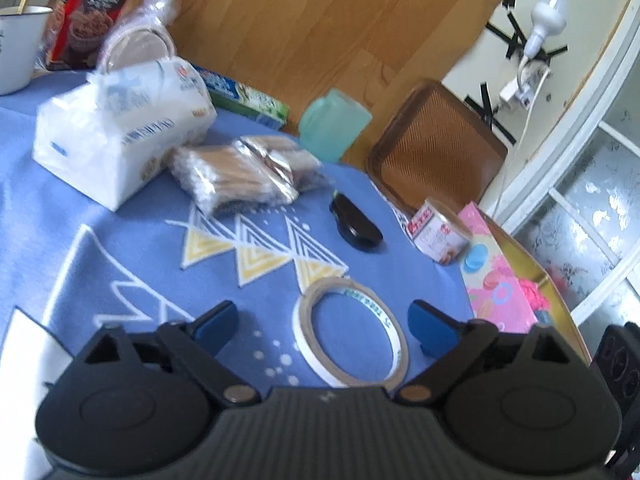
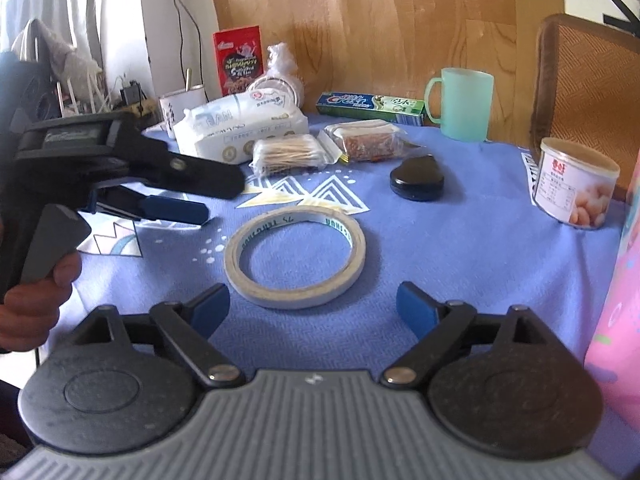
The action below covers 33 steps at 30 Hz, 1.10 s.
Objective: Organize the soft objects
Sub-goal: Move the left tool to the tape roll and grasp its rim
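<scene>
Blue cloth (image 2: 460, 240) covers the table, with a roll of double-sided tape (image 2: 295, 255) lying flat near its front edge. The right gripper (image 2: 313, 309) hovers just before the roll, jaws spread, nothing between them. The left gripper (image 1: 323, 326) has its blue pads apart on either side of the roll, not pressing it. Behind lie a tissue pack (image 2: 240, 126) and a bag of cotton swabs (image 2: 289, 155).

clear: cloth around tape roll (image 2: 294, 256) | blocked: tissue pack (image 2: 240, 126), can (image 2: 574, 184)
</scene>
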Tool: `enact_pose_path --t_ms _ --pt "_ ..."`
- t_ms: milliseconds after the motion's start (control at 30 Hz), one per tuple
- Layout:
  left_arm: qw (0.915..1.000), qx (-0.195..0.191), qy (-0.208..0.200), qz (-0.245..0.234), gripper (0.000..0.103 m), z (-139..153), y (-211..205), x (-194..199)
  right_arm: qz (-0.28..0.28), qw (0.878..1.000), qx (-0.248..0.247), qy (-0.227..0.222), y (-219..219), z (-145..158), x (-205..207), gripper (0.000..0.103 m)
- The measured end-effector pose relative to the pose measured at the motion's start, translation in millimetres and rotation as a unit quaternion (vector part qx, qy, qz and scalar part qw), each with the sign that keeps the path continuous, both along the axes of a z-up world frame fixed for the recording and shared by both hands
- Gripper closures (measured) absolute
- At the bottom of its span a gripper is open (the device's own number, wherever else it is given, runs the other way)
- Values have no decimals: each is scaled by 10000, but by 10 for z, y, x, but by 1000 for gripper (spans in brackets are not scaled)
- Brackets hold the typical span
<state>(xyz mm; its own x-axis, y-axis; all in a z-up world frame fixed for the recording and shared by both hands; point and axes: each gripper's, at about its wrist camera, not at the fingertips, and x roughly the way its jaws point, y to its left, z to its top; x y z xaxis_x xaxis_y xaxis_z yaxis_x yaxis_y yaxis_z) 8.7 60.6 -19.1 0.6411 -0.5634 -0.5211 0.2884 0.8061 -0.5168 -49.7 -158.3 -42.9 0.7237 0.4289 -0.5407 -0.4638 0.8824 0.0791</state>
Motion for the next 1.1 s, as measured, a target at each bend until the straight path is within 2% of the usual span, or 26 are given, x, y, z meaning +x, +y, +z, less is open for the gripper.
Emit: enact_pose_path --t_ms 133,200,267,333,433,533,700,833,1000,1100 --pt "9997 87 38 -236 29 -8 -145 7 112 9994 -312 -61 127 -6 50 11" --pt "9995 194 -71 -244 30 -26 -209 -15 155 9990 -403 -82 190 -10 91 11" --pt "9991 317 -182 -221 33 -32 -254 -53 178 9991 -368 -111 221 -11 129 17" --pt "9989 371 -208 -187 35 -26 -264 -75 138 9991 -361 -161 228 -8 127 19" --pt "9997 92 -129 -183 39 -2 -200 -62 61 9990 -278 -339 202 16 52 20" --pt "9996 -88 -168 -202 40 58 -184 -68 -75 9985 -180 -515 185 45 -21 20" --pt "9988 40 -410 -261 40 164 -288 -125 -219 9971 -127 -717 160 88 -84 20" --pt "9983 -63 -468 -336 40 256 -337 -103 -357 9938 -176 -1038 128 165 -159 20" --pt "9940 -14 -810 -735 40 532 -633 -33 -840 9844 -218 -1531 -68 335 -252 20" --pt "9887 -13 -992 -1125 40 689 -968 17 -1273 9739 -300 -1854 -290 450 -364 20"
